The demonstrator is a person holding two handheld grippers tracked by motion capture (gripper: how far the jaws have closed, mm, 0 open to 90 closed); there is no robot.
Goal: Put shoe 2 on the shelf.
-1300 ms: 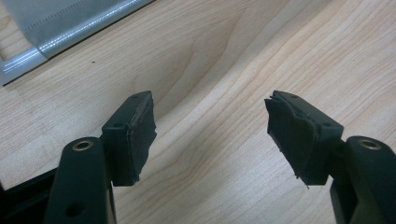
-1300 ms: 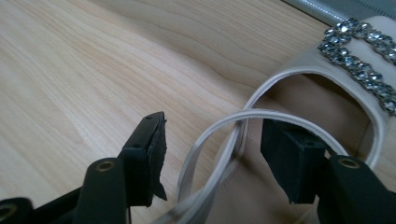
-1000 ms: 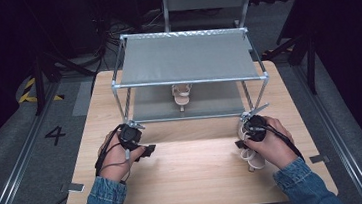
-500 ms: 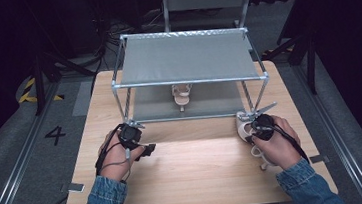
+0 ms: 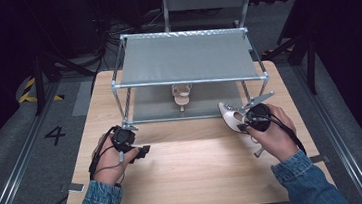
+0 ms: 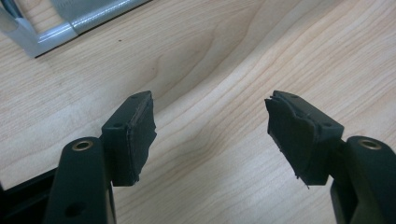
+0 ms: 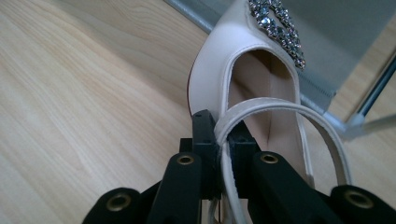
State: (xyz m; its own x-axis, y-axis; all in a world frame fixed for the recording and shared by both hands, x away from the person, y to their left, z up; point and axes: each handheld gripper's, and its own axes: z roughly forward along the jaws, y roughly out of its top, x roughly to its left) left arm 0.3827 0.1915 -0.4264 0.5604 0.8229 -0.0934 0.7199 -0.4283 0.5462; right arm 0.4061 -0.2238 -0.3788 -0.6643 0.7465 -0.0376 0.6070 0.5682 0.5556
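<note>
A white high-heeled shoe (image 5: pixel 229 115) with a rhinestone buckle (image 7: pixel 280 28) hangs just above the wooden table (image 5: pixel 196 176), in front of the rack's right front leg. My right gripper (image 5: pixel 243 119) is shut on its thin ankle strap (image 7: pixel 280 105), which passes between the pads at my right gripper (image 7: pixel 223 135). The toe points toward the rack and the heel trails below the hand. My left gripper (image 5: pixel 143 150) rests low at the table's left. In its own view my left gripper (image 6: pixel 210 126) stands open over bare wood, nothing between the pads.
A metal-framed rack (image 5: pixel 187 58) with a grey shelf stands at the back of the table. A second pale shoe (image 5: pixel 182 94) sits under it on the lower level. A rack foot (image 6: pixel 51 32) lies close to the left gripper. A chair stands behind the table.
The right gripper has closed on the shoe's strap and lifted the shoe off the table, toward the rack. The left hand has stayed put.
</note>
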